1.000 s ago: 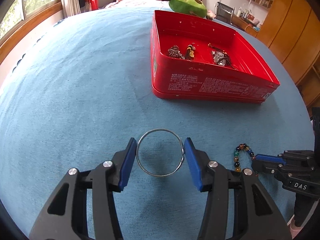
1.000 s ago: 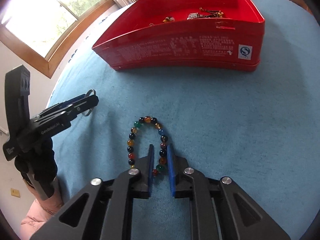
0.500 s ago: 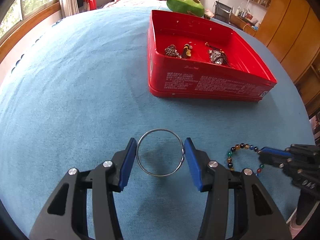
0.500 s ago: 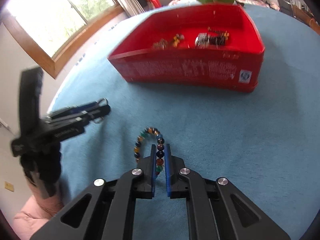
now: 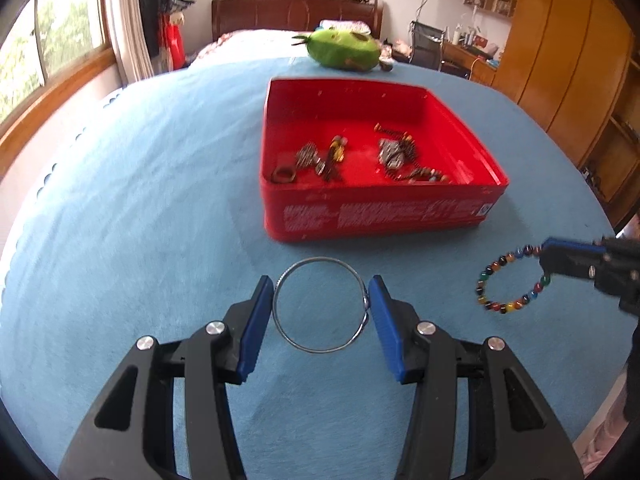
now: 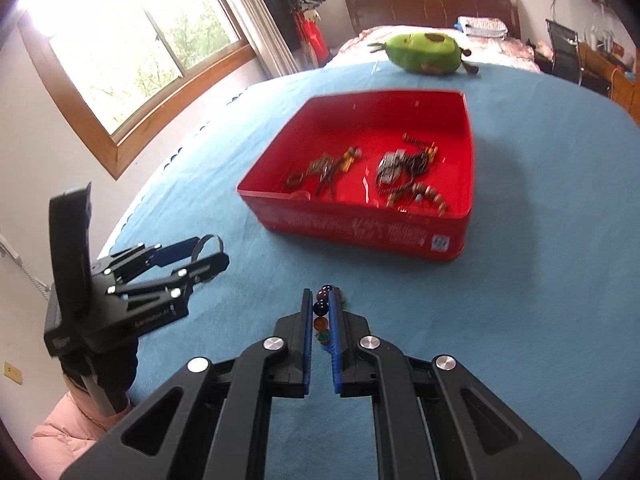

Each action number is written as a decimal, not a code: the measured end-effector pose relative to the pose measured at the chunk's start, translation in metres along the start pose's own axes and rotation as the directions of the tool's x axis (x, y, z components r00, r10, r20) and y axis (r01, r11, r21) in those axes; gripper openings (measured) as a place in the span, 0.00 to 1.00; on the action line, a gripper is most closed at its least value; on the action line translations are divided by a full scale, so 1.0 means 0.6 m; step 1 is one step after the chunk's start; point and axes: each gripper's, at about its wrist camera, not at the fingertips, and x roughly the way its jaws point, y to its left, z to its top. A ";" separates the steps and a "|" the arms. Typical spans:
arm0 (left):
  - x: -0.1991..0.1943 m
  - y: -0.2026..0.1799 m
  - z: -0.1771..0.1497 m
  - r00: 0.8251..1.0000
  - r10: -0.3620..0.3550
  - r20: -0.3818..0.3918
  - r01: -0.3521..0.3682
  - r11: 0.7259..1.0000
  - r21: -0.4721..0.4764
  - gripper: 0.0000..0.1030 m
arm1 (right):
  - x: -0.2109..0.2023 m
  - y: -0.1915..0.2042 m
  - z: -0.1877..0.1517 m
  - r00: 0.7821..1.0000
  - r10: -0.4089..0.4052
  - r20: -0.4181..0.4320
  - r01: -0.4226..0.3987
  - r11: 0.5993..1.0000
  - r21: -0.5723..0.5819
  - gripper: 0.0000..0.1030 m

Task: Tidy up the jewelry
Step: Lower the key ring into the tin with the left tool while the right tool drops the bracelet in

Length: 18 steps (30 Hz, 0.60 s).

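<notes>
The left gripper [image 5: 321, 308] is clenched across a thin silver wire bangle [image 5: 321, 350], its blue pads [image 5: 256, 322] pressing the ring's two sides so the hoop stands open between them, held above the blue cloth [image 5: 132, 208]. The red tin [image 5: 485, 165] lies just beyond the bangle's far edge, slightly to the right. In the right wrist view this same gripper [image 6: 206, 254] sits to the near left of the tin, the bangle [image 6: 207, 241] showing as a small arc at its tips.

The right gripper [image 6: 320, 312] is clamped on a bracelet of multicoloured beads [image 6: 321, 311], a few beads stacked in the narrow gap between its blue pads [image 6: 307, 330]. From the left wrist view the beaded loop [image 5: 506, 280] hangs in the air from that gripper [image 5: 550, 258], to the near right of the tin.

Inside the tin's red floor rest a ring [image 5: 285, 175], a small chain cluster [image 5: 307, 157], a yellow-and-dark charm [image 5: 335, 156] and a tangle of metal chain and beads [image 5: 404, 156]. Beyond the tin's far wall lies a green avocado plush toy [image 5: 344, 49], with a wooden bed headboard [image 5: 296, 10] behind it
</notes>
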 end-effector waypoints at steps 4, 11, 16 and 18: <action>-0.011 -0.023 0.019 1.000 -0.004 0.021 0.003 1.000 0.030 0.47 | -0.028 0.001 0.034 0.999 -0.004 0.036 0.005 1.000 -0.018 0.07; -0.014 -0.049 0.068 0.999 0.006 0.053 -0.010 0.998 0.062 0.47 | -0.049 -0.010 0.101 0.996 0.002 0.084 0.000 1.000 -0.017 0.07; -0.001 -0.057 0.125 0.998 -0.010 0.067 0.007 0.998 0.055 0.47 | -0.033 -0.029 0.154 0.994 0.015 0.105 -0.015 1.000 0.003 0.07; 0.016 -0.058 0.157 0.997 -0.016 0.071 0.012 0.999 0.049 0.47 | -0.015 -0.037 0.177 0.994 0.006 0.106 -0.007 1.000 0.011 0.07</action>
